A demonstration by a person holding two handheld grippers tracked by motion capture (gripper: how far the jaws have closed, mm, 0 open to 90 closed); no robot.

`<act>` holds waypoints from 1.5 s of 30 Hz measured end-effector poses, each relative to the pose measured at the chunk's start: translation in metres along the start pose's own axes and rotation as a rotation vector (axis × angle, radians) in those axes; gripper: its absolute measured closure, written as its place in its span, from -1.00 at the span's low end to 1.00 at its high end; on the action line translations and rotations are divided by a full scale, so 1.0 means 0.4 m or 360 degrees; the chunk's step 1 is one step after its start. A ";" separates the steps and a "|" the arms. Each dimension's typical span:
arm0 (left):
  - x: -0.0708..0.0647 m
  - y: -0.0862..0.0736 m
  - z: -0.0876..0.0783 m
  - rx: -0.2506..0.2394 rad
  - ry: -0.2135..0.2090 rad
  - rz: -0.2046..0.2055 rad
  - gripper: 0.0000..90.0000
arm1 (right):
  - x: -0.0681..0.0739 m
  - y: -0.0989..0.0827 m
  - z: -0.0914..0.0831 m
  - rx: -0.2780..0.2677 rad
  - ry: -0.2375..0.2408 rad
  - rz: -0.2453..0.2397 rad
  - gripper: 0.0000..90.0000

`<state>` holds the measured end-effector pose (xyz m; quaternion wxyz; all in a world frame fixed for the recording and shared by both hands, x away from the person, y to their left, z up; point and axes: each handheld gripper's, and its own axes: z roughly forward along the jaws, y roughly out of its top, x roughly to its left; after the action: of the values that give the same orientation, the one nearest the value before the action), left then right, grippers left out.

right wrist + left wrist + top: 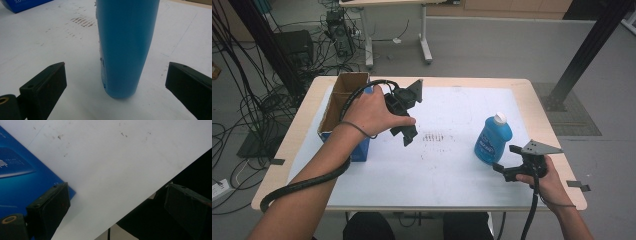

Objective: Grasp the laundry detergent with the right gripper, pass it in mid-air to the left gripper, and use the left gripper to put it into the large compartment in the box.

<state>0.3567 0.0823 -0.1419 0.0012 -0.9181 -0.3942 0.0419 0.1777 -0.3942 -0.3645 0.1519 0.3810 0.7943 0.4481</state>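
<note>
Blue bottle stood upright on the white sheet at the bench's right side, white cap up. Right claw sat low just beside it, spread wide, bottle centred between the jaws but not touched, likely lined up for a side grab on the body. Left claw hovered over the sheet next to the open cardboard box, jaws also spread and holding nothing, probably parked near the box to steady or receive
</note>
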 end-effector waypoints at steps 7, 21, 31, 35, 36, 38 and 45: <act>0.001 0.001 0.000 0.0000 -0.0002 0.0002 -0.85 | -0.002 -0.001 0.010 -0.0006 -0.0003 0.0003 -0.93; 0.001 -0.001 0.010 -0.0006 -0.0011 -0.0001 -0.85 | -0.005 -0.013 0.033 -0.0024 0.0011 0.0019 -0.93; 0.004 0.001 0.018 -0.0004 -0.0017 0.0000 -0.85 | -0.003 -0.020 0.045 -0.0041 0.0005 0.0003 -0.92; 0.002 0.003 0.024 -0.0005 -0.0019 0.0001 -0.85 | -0.004 -0.024 0.052 -0.0050 0.0007 0.0007 -0.92; 0.001 0.003 0.025 -0.0006 -0.0019 -0.0003 -0.85 | -0.004 -0.025 0.054 -0.0050 0.0012 0.0013 -0.92; 0.000 0.005 0.027 0.0001 -0.0015 0.0001 -0.85 | -0.004 -0.025 0.056 -0.0050 0.0013 0.0009 -0.92; 0.002 0.002 0.025 -0.0014 -0.0014 -0.0005 -0.85 | -0.005 -0.023 0.060 -0.0056 0.0014 0.0002 -0.92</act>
<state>0.3571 0.0819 -0.1518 -0.0046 -0.9173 -0.3957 0.0442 0.1889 -0.3841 -0.3855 0.1548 0.3768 0.7868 0.4636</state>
